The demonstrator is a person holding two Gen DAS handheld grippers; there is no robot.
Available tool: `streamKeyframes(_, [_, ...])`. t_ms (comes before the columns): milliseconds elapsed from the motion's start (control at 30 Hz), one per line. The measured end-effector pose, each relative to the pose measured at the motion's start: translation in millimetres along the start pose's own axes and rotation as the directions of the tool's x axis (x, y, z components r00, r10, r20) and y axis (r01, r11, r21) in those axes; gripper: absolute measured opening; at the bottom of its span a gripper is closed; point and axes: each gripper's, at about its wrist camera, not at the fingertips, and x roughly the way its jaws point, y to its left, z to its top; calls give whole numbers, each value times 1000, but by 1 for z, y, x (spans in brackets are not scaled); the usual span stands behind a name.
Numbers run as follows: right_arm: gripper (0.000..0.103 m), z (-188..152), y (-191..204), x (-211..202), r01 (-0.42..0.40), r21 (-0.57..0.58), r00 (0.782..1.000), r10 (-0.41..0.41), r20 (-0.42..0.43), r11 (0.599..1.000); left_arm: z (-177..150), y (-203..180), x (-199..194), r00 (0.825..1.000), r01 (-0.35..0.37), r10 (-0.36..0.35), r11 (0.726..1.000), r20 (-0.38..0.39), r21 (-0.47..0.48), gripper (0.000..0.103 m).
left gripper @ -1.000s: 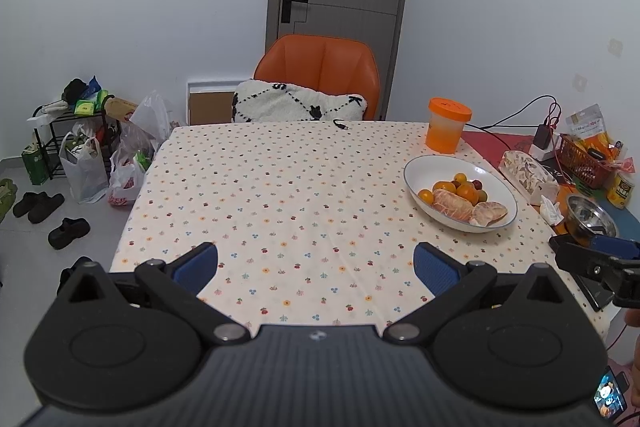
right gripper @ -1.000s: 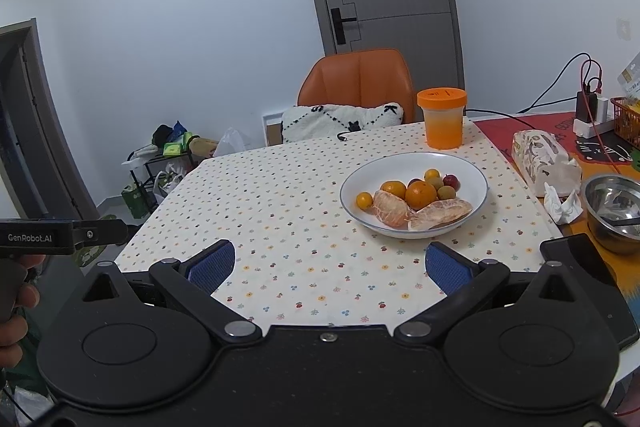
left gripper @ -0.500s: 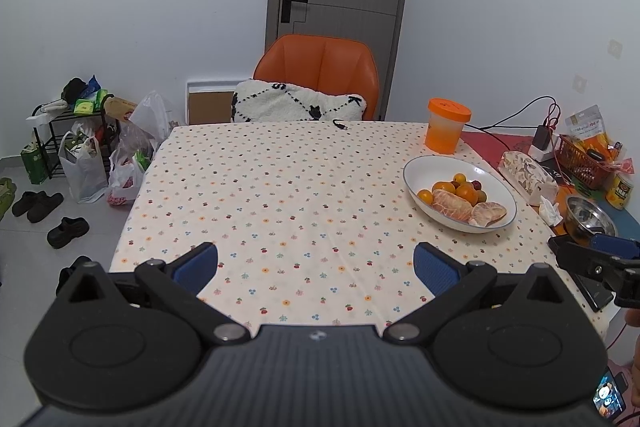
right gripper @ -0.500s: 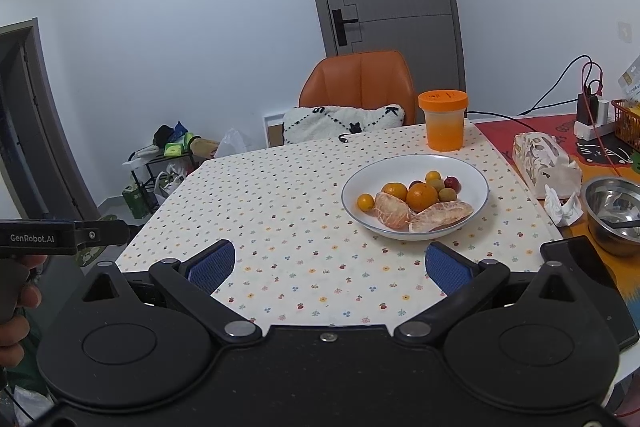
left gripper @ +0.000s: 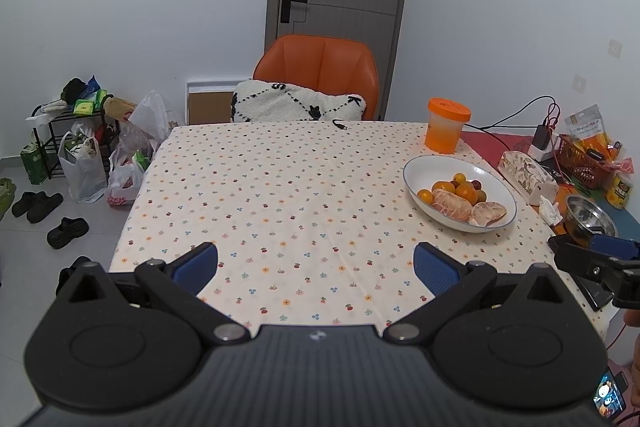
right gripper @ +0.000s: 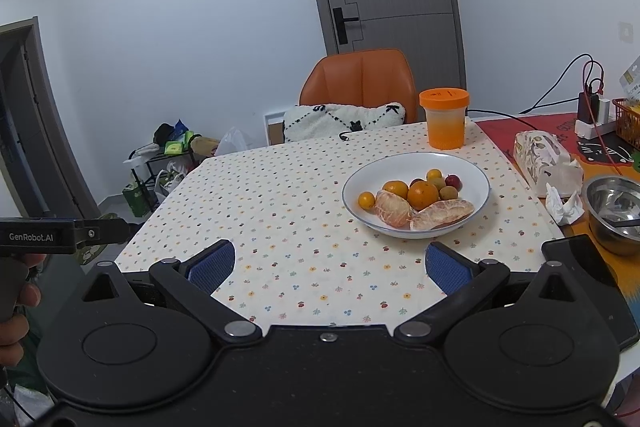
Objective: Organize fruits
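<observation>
A white oval bowl [left gripper: 424,169] [right gripper: 476,175] stands on the right side of the dotted tablecloth [left gripper: 280,195]. It holds two peeled citrus pieces [right gripper: 440,213], an orange [right gripper: 423,194], small yellow fruits [right gripper: 366,199] and a dark red one [right gripper: 453,181]. My left gripper [left gripper: 316,263] hovers open over the table's near edge, left of the bowl, with nothing between its blue pads. My right gripper [right gripper: 330,265] is also open and empty, just in front of the bowl.
An orange-lidded cup [left gripper: 446,127] stands behind the bowl. To the right lie a tissue pack [right gripper: 546,163], a steel bowl [right gripper: 616,211], a phone [right gripper: 592,279], cables and a basket. An orange chair [left gripper: 320,75] with a cushion is at the far side. Bags and shoes are on the floor at left.
</observation>
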Motion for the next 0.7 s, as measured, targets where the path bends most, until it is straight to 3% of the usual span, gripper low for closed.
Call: streamKeyframes(700, [103, -1, 2, 1, 0, -2, 1000, 0, -7, 1000, -3, -2, 2, 1000, 16, -16, 1000, -10, 5, 103])
